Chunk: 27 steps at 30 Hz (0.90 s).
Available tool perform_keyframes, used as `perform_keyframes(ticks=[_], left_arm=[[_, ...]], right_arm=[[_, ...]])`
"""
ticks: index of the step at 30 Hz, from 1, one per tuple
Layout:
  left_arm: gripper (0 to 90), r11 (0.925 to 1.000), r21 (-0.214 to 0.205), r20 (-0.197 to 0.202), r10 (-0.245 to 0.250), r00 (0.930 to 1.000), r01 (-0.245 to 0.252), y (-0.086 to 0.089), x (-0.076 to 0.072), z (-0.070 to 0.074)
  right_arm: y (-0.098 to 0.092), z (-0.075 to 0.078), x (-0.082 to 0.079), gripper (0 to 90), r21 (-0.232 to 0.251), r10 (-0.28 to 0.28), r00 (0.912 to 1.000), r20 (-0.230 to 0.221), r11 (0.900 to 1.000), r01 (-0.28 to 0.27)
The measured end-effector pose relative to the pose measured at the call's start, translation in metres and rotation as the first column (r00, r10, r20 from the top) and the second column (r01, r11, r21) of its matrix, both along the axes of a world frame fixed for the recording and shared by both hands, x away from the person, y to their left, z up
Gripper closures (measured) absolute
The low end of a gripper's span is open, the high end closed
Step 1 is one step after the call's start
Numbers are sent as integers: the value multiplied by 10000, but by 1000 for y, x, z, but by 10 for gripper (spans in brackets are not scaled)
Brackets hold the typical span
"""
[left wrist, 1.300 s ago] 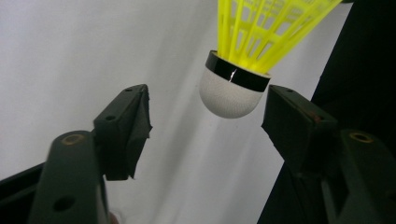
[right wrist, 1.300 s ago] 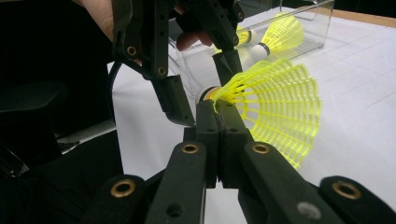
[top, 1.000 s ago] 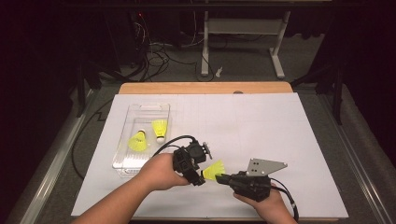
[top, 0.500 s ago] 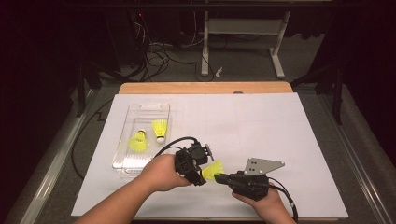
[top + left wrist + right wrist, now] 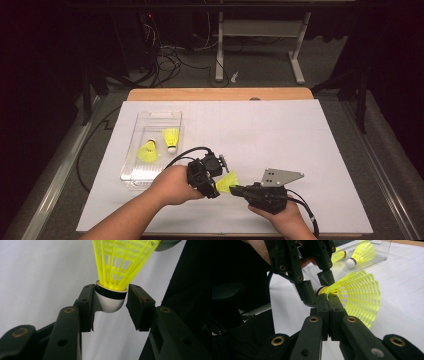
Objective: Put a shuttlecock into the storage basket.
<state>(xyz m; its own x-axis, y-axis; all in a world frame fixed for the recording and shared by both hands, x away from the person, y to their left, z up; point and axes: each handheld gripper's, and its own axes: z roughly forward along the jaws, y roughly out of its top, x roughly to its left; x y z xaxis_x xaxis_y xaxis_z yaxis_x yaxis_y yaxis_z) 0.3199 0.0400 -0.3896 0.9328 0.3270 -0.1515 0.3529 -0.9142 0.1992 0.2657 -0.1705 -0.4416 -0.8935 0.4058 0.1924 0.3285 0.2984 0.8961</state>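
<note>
White table [image 5: 300, 140]: clear tray [image 5: 155, 120] holds two shuttlecocks [image 5: 171, 137].

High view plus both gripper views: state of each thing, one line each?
Held shuttlecock: off the table, between the two grippers, cork toward the left gripper.
Right gripper: shut on the held shuttlecock's skirt.
Left gripper: jaws have just been closing around the cork; one pad touches, a gap on the other side.
Clear box: open-topped, on the table.
Two shuttlecocks in the box: lying loose, apart.
</note>
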Motion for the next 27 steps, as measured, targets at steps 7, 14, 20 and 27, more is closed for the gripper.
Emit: perform_keyframes(ticks=[7,14,20,27], left_arm=[[629,10000,18,15,13,10000,-13,0,0,0],[633,9998,181,87,50,9999,-52,-4,-1,-3],[635,9999,125,68,51,10000,-52,-3,0,-3],[635,9997,136,86,214,9997,-215,-1,1,-2]], right_arm=[[0,0,0,900,-5,-36,10000,12,10000,36],[1,-1,-1,896,-95,-45,9999,94,9999,46],[0,-1,-1,867,-129,-138,9998,170,9998,141],[0,0,-1,795,-98,-213,9995,254,9997,215]])
